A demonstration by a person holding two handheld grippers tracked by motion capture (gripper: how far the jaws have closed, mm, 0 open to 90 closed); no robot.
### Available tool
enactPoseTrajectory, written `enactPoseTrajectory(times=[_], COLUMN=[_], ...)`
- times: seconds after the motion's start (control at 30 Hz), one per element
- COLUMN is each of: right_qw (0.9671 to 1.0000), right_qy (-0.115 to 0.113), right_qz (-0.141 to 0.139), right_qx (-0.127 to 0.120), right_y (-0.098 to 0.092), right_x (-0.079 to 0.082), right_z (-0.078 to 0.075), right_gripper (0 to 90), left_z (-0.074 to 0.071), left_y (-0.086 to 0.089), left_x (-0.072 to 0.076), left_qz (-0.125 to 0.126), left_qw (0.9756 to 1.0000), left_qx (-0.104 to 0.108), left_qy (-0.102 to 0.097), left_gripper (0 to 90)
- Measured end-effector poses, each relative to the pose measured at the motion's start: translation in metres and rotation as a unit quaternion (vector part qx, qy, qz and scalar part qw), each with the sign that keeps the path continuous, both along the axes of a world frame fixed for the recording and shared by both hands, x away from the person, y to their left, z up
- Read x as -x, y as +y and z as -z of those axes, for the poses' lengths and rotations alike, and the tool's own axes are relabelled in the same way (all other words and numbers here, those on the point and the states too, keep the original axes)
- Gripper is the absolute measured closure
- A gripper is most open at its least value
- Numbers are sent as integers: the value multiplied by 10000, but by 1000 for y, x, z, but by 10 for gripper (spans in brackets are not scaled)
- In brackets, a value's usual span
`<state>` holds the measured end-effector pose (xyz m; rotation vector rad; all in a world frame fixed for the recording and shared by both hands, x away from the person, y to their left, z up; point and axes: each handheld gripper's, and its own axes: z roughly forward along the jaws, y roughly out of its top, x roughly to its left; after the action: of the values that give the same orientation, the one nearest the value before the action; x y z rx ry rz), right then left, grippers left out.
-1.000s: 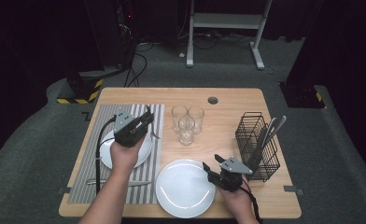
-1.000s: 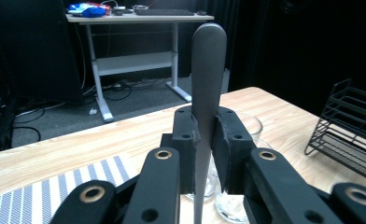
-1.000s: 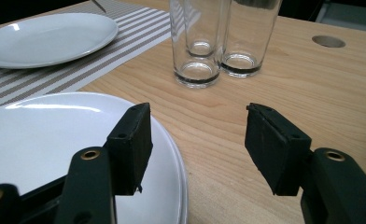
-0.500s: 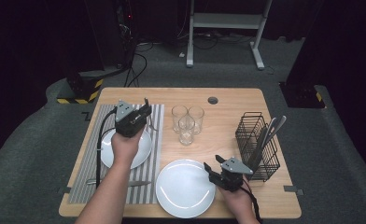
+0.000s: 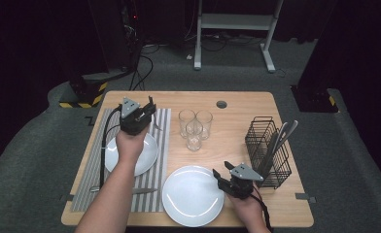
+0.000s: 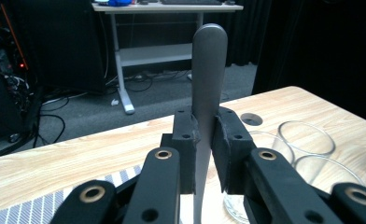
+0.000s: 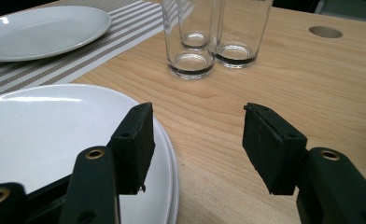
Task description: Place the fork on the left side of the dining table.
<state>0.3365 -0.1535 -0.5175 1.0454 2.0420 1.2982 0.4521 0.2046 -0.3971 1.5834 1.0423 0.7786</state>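
high view: the left gripper point(image 5: 139, 115) hovers over the far end of the striped placemat point(image 5: 162, 145), beyond the small plate point(image 5: 147, 154), likely to lay its utensil beside that plate. the right gripper point(image 5: 233, 180) rests at the edge of the large plate point(image 5: 191, 196).

left gripper view: the jaws are clamped on a grey utensil handle point(image 6: 208, 70), held upright so it stays secure in transit.

right gripper view: the jaws stand apart with nothing between them, near three glasses point(image 7: 190, 35).
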Motion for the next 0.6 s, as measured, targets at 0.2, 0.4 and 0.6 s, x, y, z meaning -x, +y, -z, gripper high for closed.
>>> enactPoseTrajectory(times=[0.2,0.4,0.6], right_qw=[10000,10000,10000], right_qy=[1,18,31], right_qz=[12,-6,14], right_qx=[0,12,-39], right_y=[0,0,-2], right_x=[0,0,-1], right_z=[0,1,0], right_gripper=[435,433,433], left_z=[-2,-4,-2], left_y=[0,1,4], left_x=[-9,-19,-32], left_qz=[-15,-68,-142], left_qw=[10000,9999,9998], left_qx=[-51,-75,-29], left_qy=[39,60,147], left_gripper=[793,793,793])
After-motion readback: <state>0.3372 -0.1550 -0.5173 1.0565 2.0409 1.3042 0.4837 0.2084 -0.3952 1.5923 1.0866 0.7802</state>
